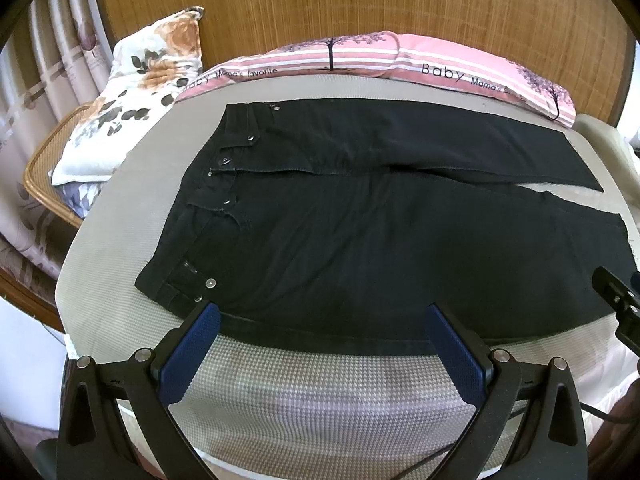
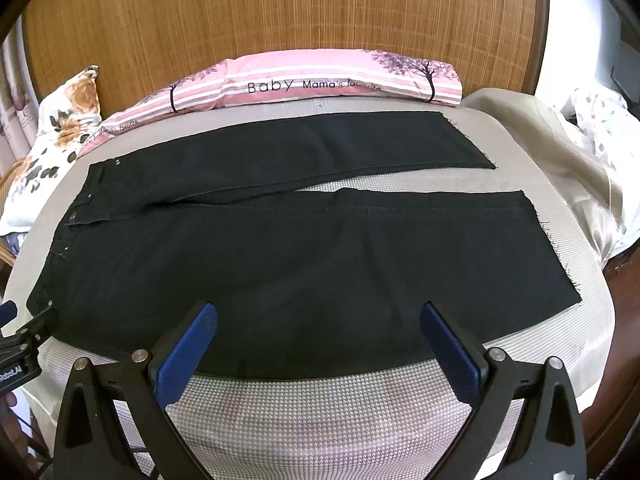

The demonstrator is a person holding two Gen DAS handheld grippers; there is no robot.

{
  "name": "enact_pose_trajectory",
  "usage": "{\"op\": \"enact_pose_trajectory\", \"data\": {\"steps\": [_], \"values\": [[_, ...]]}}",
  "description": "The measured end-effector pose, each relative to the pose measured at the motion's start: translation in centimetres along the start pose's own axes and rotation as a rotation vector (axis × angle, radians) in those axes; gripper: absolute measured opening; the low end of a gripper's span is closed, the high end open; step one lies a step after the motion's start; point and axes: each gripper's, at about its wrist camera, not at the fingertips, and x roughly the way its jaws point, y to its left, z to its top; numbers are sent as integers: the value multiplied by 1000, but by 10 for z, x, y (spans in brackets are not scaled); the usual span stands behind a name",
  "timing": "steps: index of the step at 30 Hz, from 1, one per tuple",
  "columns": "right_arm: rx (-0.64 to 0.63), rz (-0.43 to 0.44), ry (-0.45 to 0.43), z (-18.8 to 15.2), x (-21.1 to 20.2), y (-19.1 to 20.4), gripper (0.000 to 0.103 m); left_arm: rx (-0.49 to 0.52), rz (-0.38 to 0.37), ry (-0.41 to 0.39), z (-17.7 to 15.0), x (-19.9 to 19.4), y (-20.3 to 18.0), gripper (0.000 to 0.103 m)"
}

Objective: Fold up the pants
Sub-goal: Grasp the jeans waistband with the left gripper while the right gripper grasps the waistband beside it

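Black pants lie flat and spread on the bed, waistband to the left, both legs running right with a narrow gap between them. They also show in the right wrist view. My left gripper is open and empty, its blue pads just above the near edge of the pants by the waist. My right gripper is open and empty over the near edge of the closer leg. The right gripper's tip shows at the far right of the left wrist view.
The bed has a houndstooth cover. A pink striped pillow lies along the wooden headboard. A floral pillow sits on a rattan chair at left. A beige blanket is heaped at right.
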Motion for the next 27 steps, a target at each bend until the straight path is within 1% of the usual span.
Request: {"op": "enact_pose_trajectory", "data": {"steps": [6, 13, 15, 18, 19, 23, 25, 27], "values": [[1, -8, 7, 1, 3, -2, 101, 4, -1, 12, 3, 5, -1, 102], [20, 10, 30, 3, 9, -6, 101, -16, -11, 30, 11, 16, 7, 102], [34, 47, 49, 6, 11, -8, 101, -39, -16, 33, 18, 20, 17, 102], [52, 97, 77, 12, 17, -9, 102, -70, 9, 21, 32, 24, 35, 102], [62, 138, 106, 16, 22, -10, 102, -82, 14, 15, 38, 25, 42, 102], [120, 249, 198, 29, 41, -8, 102, -127, 31, -2, 64, 32, 75, 102], [164, 330, 213, 38, 49, -7, 102, -145, 44, -11, 79, 37, 92, 101], [180, 385, 227, 47, 56, -3, 102, -165, 41, -24, 97, 44, 112, 101]]}}
